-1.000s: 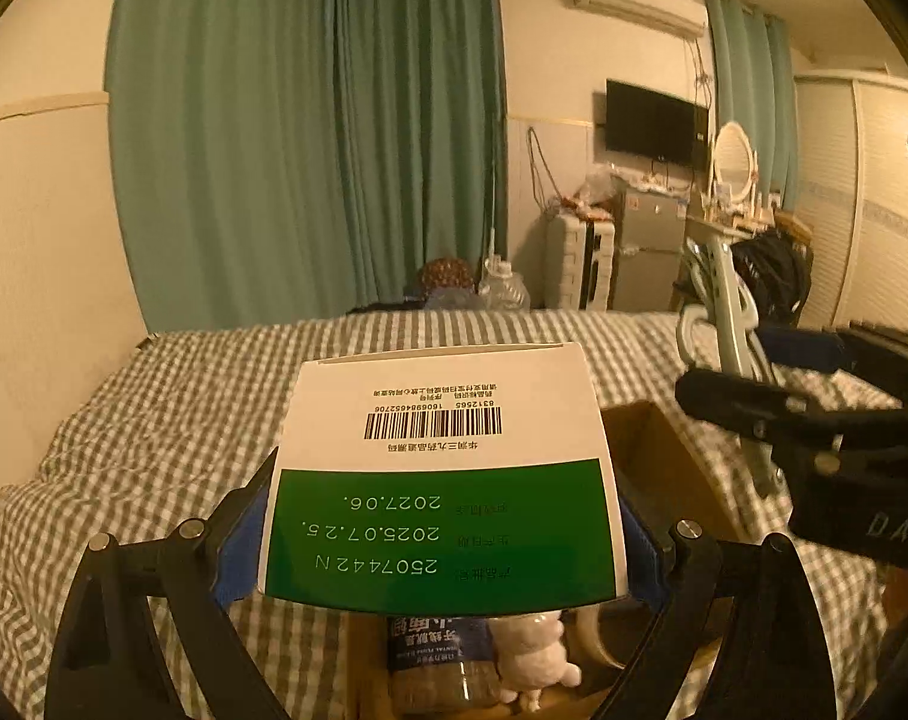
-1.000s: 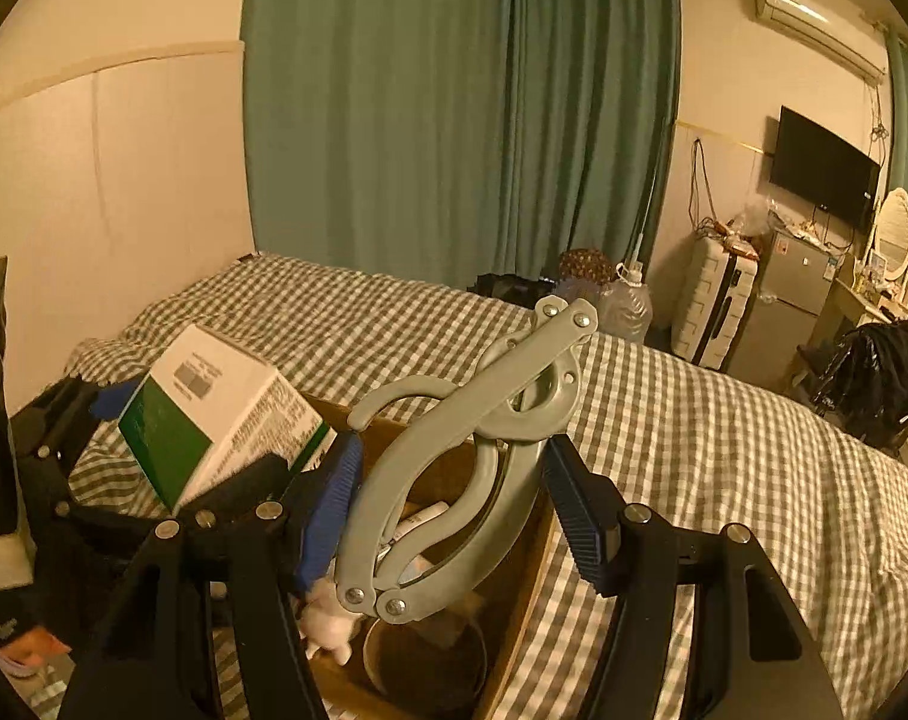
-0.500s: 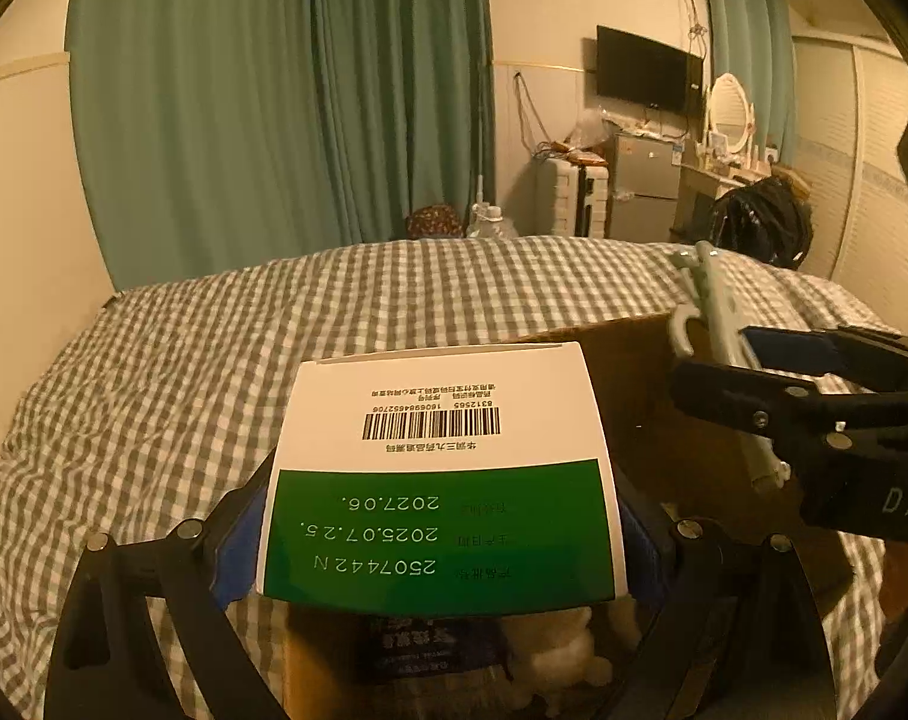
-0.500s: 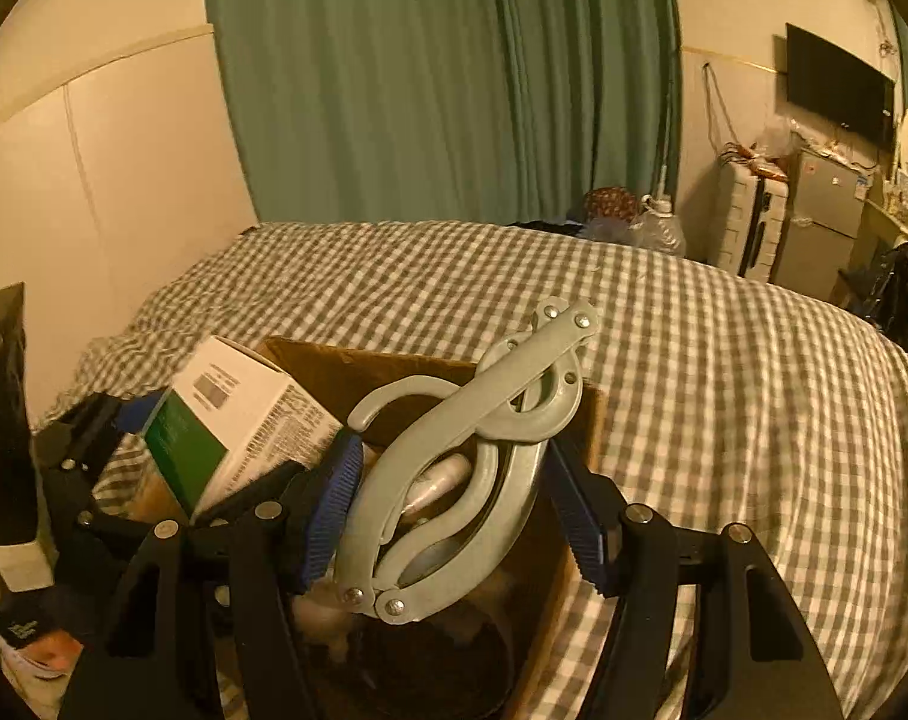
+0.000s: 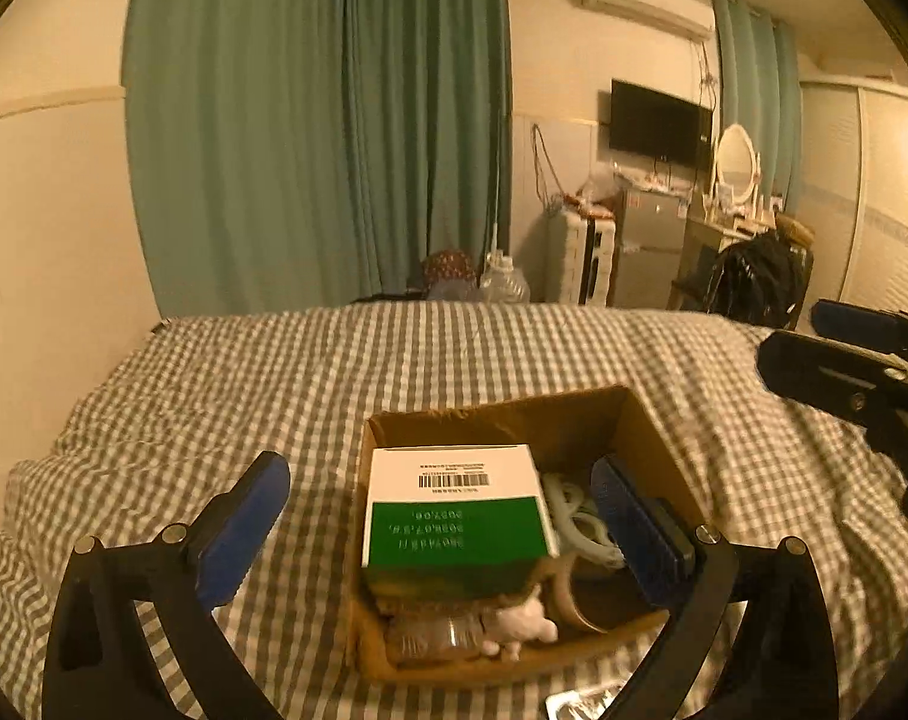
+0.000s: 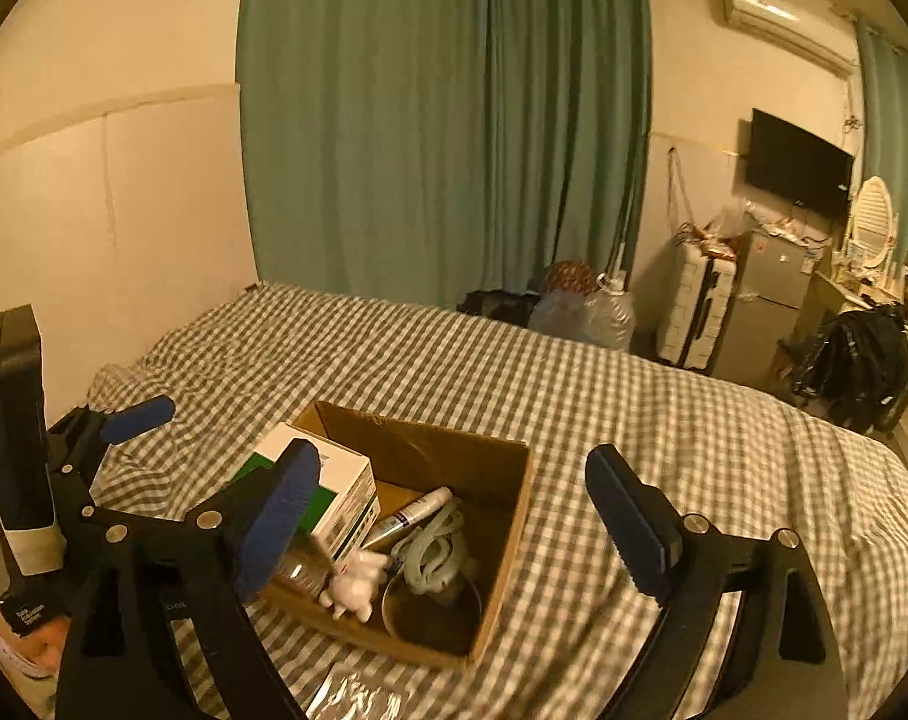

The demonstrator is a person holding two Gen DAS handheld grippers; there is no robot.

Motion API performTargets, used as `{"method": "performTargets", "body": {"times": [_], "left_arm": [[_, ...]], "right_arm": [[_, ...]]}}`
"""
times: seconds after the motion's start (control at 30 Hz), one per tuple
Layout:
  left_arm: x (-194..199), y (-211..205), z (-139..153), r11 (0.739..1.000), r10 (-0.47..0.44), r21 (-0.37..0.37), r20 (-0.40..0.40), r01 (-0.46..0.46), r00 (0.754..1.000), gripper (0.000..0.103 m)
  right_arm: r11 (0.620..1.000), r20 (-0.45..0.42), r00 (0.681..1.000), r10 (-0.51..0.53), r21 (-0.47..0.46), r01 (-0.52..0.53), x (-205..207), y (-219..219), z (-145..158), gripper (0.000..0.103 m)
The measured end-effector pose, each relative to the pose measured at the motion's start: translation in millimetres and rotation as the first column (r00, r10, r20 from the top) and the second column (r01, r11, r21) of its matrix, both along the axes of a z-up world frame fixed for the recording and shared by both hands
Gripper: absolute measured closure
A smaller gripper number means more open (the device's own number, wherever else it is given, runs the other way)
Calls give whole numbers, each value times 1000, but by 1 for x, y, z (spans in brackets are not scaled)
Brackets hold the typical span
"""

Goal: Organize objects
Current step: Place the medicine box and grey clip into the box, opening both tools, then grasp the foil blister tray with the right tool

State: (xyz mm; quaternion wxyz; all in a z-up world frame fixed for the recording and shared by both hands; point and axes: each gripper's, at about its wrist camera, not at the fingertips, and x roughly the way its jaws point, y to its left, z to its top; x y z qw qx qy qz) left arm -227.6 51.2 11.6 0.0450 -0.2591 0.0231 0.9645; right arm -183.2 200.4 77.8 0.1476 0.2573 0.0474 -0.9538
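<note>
A brown cardboard box (image 5: 508, 411) (image 6: 502, 498) sits on the checked bed. Inside lie a white and green carton (image 5: 454, 507) (image 6: 334, 495), a pale green folding hanger (image 5: 580, 522) (image 6: 433, 549), a small white plush toy (image 5: 523, 627) (image 6: 358, 585), a white tube (image 6: 415, 510), a clear bottle (image 5: 436, 636) and a roll of tape (image 6: 430, 606). My left gripper (image 5: 448, 531) hangs open above the box, nothing between its blue pads. My right gripper (image 6: 454, 525) is also open and empty over the box. Each gripper shows at the edge of the other's view.
The grey checked bedspread (image 6: 634, 420) spreads out around the box. A shiny foil packet (image 6: 358, 696) lies near the front edge. Beyond the bed stand green curtains (image 5: 334, 150), a white suitcase (image 6: 697, 312), a small fridge (image 6: 766, 294), a water jug (image 6: 610, 312) and a wall television (image 6: 799, 165).
My left gripper let go of the carton and my right gripper let go of the hanger; both now lie in the box. Both grippers have opened and drawn back upward.
</note>
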Motion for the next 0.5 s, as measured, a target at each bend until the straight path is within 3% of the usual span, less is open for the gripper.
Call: {"method": "performTargets", "body": {"times": [0.3, 0.5], "left_arm": [[64, -7, 29, 999, 11, -50, -49, -13, 999, 0], [93, -14, 14, 997, 54, -56, -29, -56, 998, 0]], "right_arm": [[999, -57, 998, -18, 30, 20, 72, 1, 23, 8], [997, -11, 999, -46, 61, 46, 99, -5, -7, 7]]}}
